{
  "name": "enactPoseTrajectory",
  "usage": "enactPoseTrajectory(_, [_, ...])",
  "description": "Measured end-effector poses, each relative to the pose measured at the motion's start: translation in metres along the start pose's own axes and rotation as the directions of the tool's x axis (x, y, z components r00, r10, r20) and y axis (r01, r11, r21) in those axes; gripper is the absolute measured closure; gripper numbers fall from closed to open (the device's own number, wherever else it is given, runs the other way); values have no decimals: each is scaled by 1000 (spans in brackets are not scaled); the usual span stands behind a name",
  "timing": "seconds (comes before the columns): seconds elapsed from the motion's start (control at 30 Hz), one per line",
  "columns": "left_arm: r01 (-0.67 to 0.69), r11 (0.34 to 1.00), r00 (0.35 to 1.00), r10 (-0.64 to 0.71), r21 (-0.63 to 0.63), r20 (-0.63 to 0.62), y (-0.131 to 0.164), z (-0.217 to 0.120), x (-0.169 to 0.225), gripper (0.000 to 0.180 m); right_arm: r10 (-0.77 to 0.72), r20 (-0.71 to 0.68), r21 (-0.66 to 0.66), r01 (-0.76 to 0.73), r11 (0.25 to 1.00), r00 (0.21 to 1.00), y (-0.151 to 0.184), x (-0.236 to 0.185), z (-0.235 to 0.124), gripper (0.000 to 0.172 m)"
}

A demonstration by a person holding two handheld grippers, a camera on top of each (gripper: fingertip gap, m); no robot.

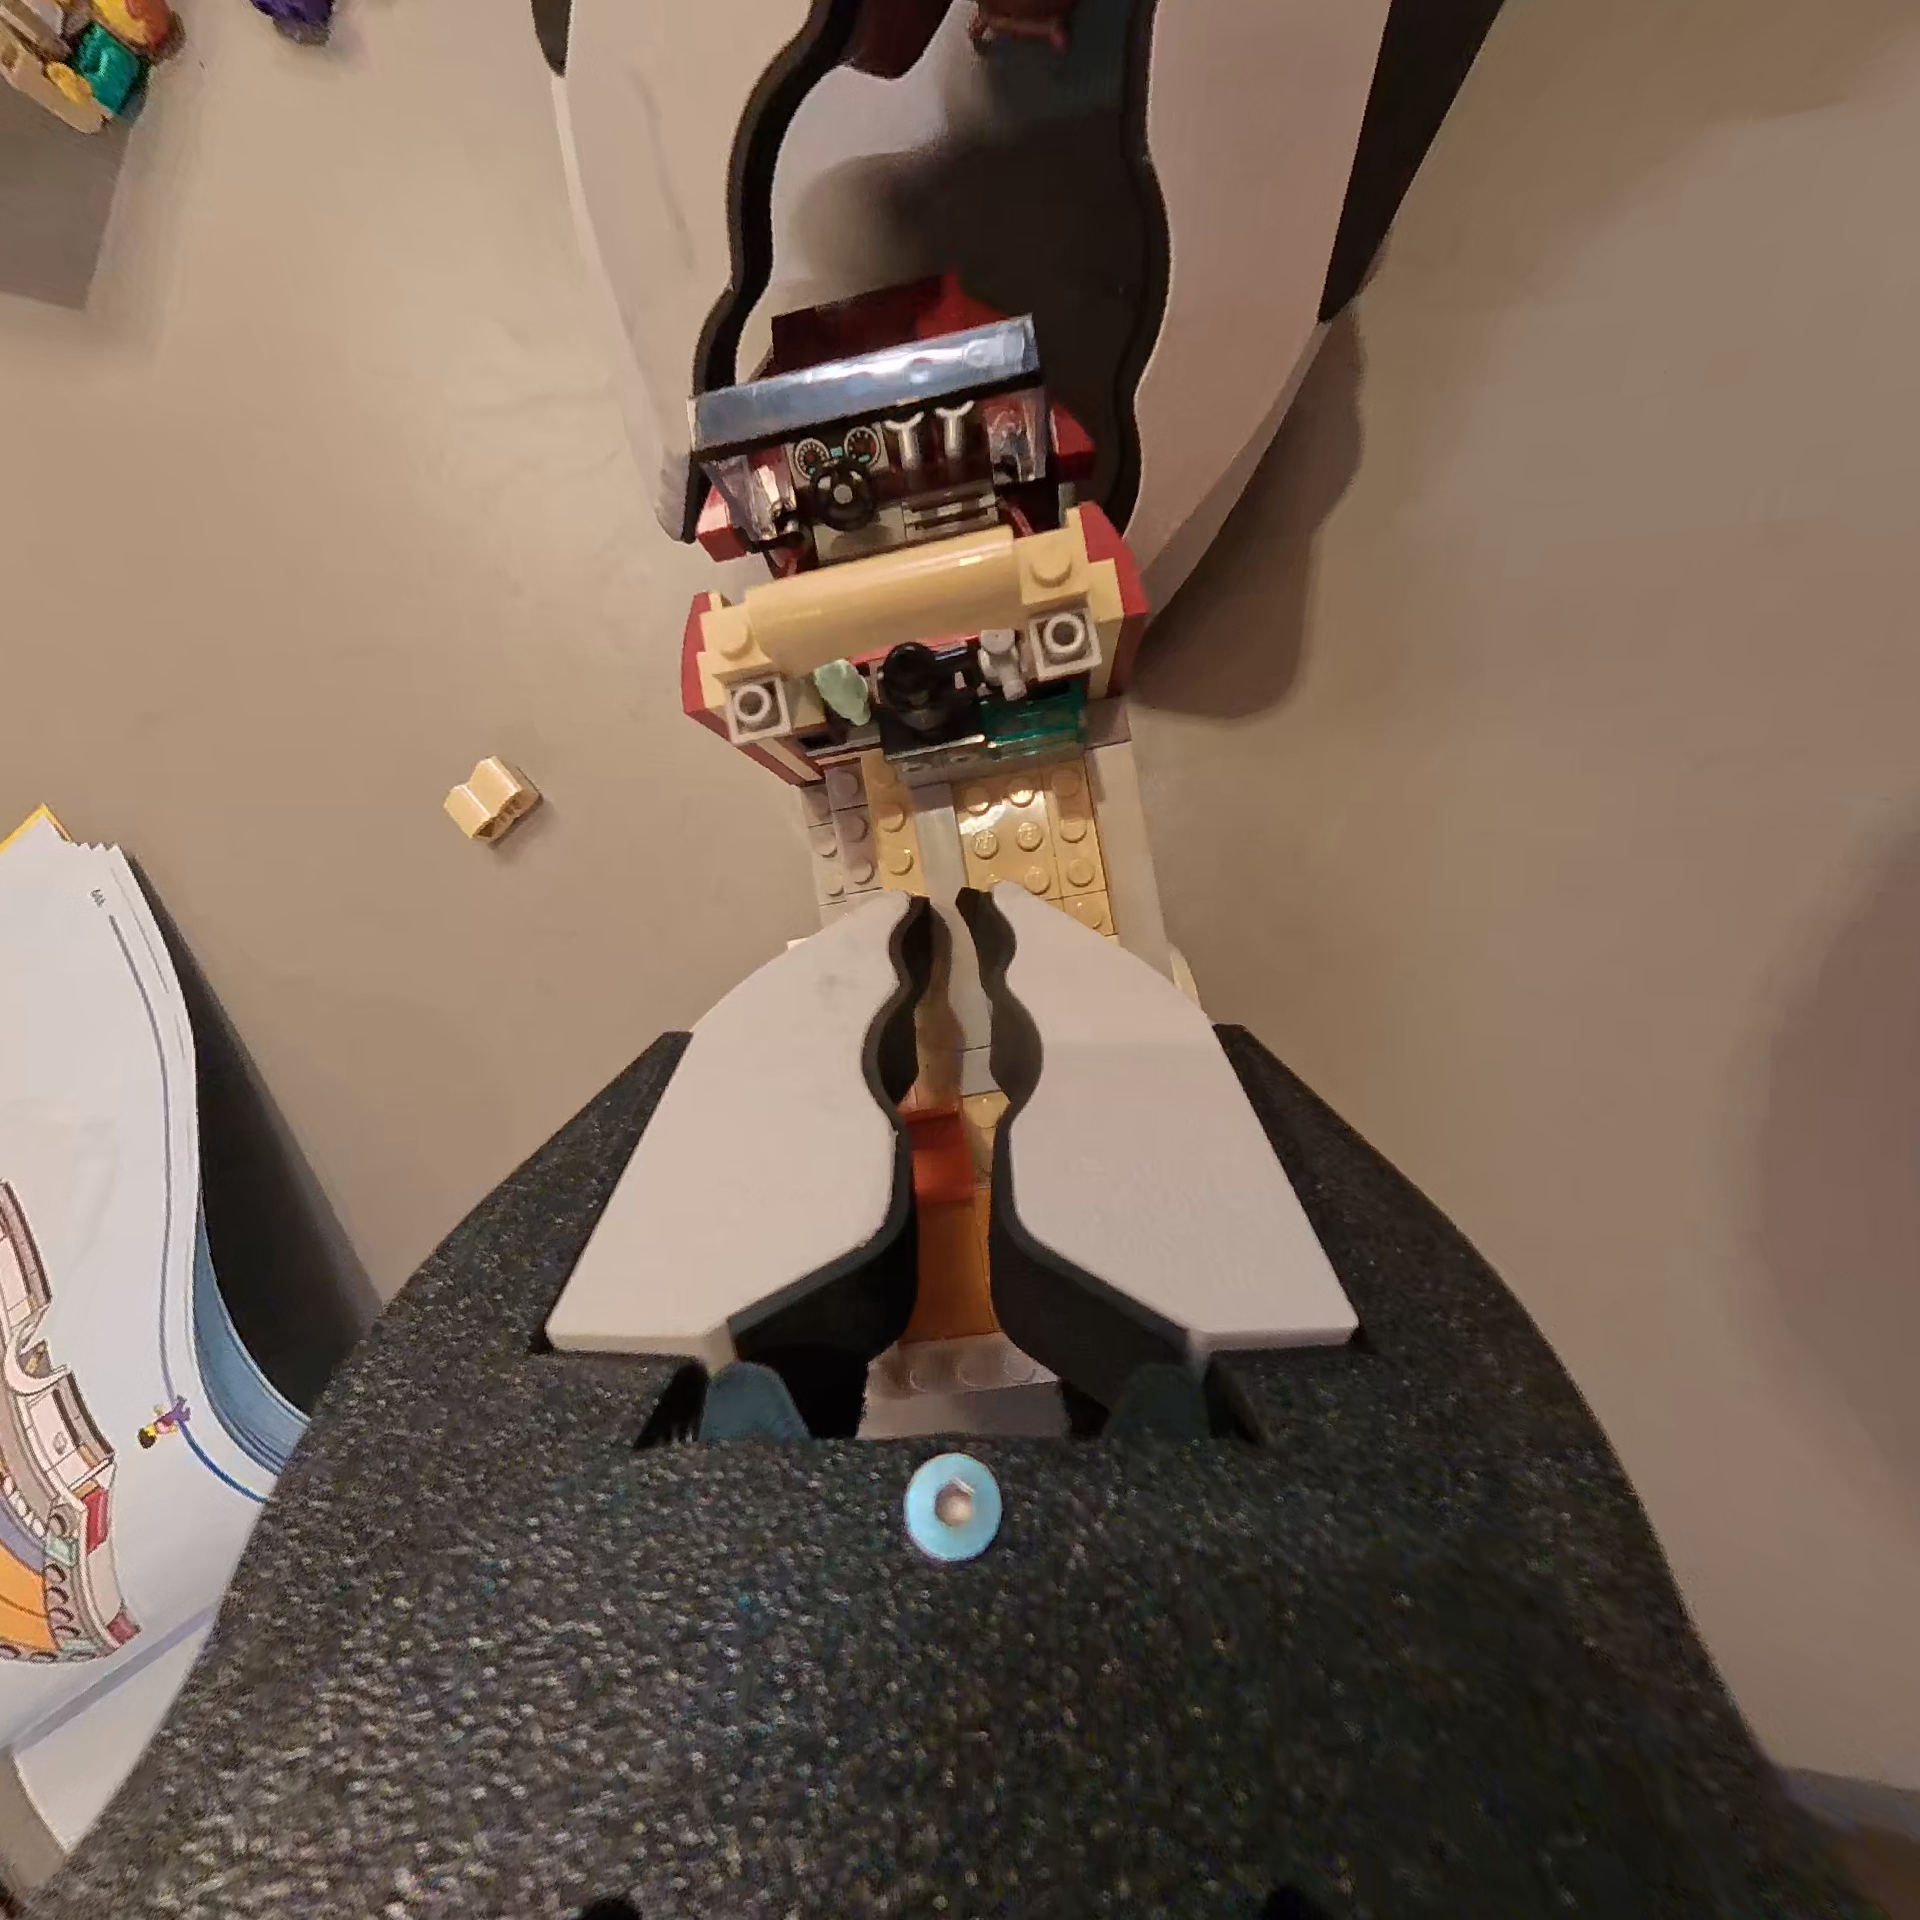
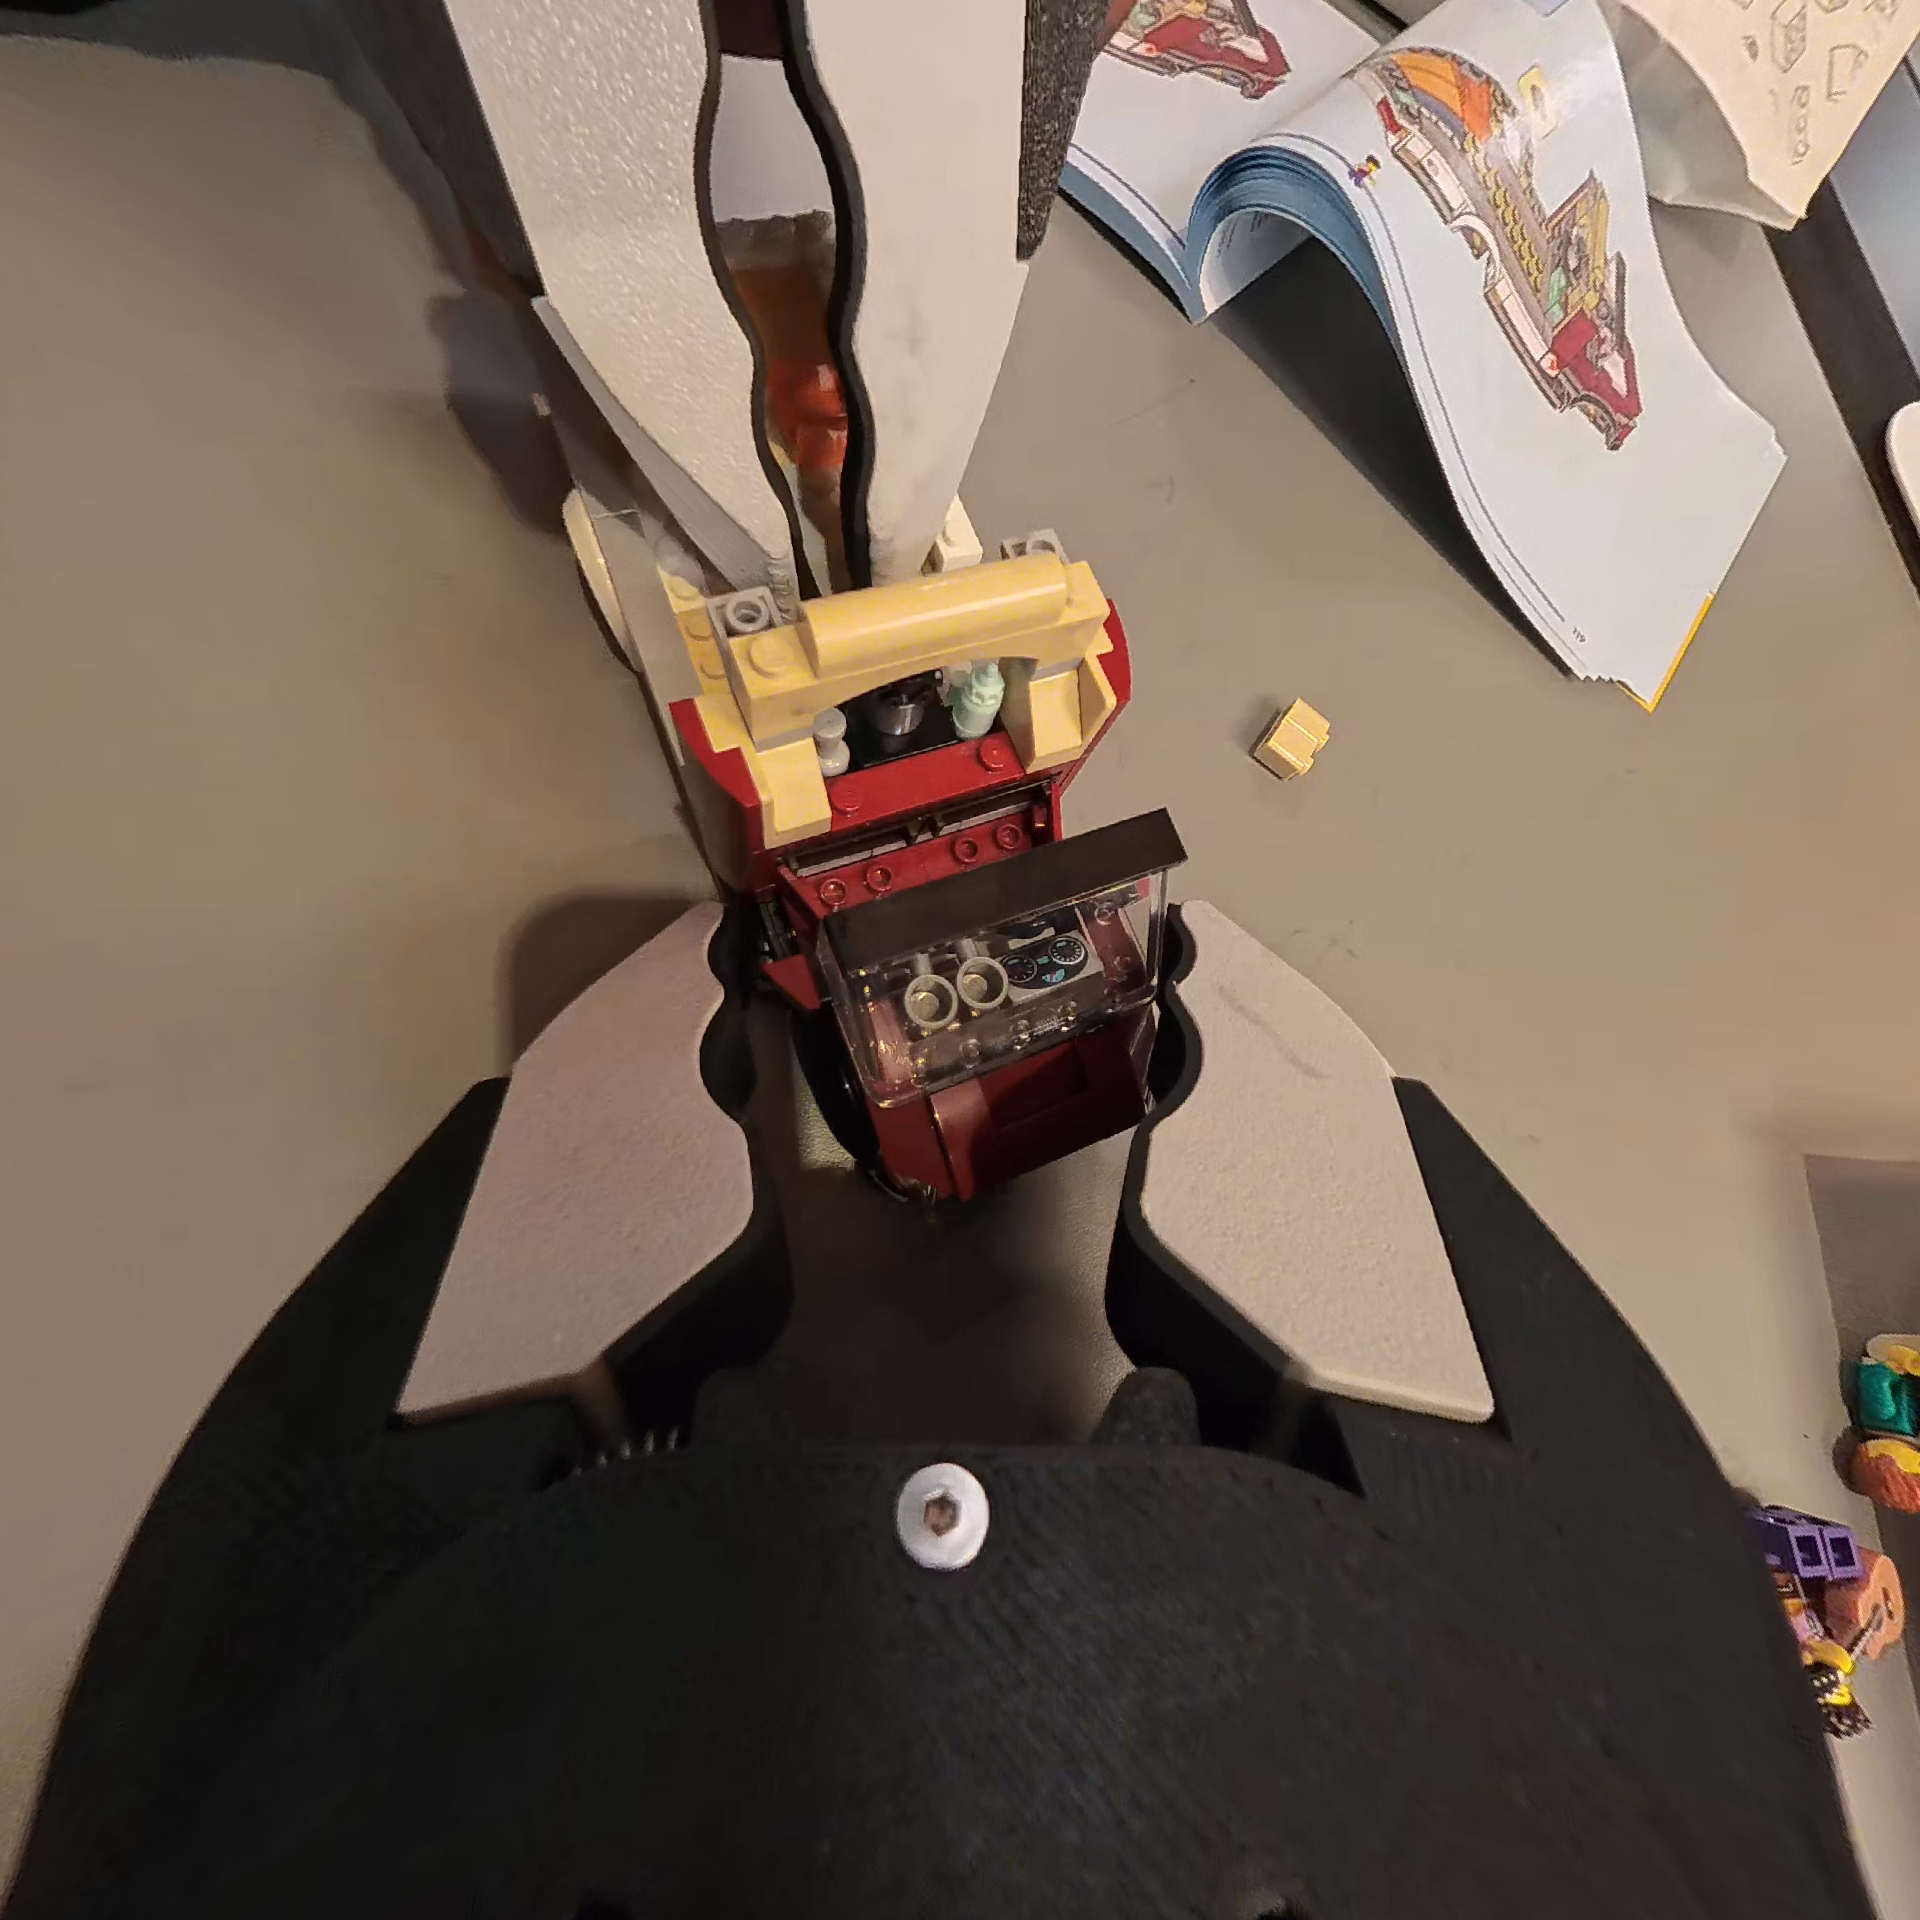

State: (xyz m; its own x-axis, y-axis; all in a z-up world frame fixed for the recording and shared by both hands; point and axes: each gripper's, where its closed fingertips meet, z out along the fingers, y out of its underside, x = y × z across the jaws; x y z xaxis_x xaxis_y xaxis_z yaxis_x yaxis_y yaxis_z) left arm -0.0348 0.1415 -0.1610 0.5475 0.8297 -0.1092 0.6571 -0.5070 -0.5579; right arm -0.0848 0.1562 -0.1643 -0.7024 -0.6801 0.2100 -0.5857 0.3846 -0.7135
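A dark red and tan brick-built vehicle (image 1: 914, 623) lies on the grey table. My left gripper (image 1: 943, 904) is over its tan studded rear floor. Its fingers are nearly together and pinch a narrow part of the model. In the right wrist view the left gripper (image 2: 831, 561) comes in from the far side, behind the tan arch. My right gripper (image 2: 945, 935) is wide open. The vehicle's (image 2: 904, 790) cab and its clear windshield (image 2: 997, 997) stand between the fingers. The right pad is close to the windshield's side. In the left wrist view the right gripper's fingers (image 1: 644, 260) flank the cab.
A small loose tan brick (image 1: 494, 808) lies on the table beside the vehicle and also shows in the right wrist view (image 2: 1291, 738). An open instruction booklet (image 2: 1558, 364) lies farther off on that side. Small colourful builds (image 2: 1870, 1434) sit at the table's edge. My right fingertips sit around 6 centimetres from my left ones. The right tips stand about 7 centimetres off the small loose tan brick (image 1: 494, 808). My right wrist view (image 2: 1283, 724) looks at it from another angle.
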Motion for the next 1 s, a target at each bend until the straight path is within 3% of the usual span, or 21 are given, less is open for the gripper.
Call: enactPoseTrajectory(1.0, [34, 999, 999, -34, 37, -2, -7, 3, 0, 175, 14, -4, -14, -14, 1000, 1000, 4, 1, -4, 94])
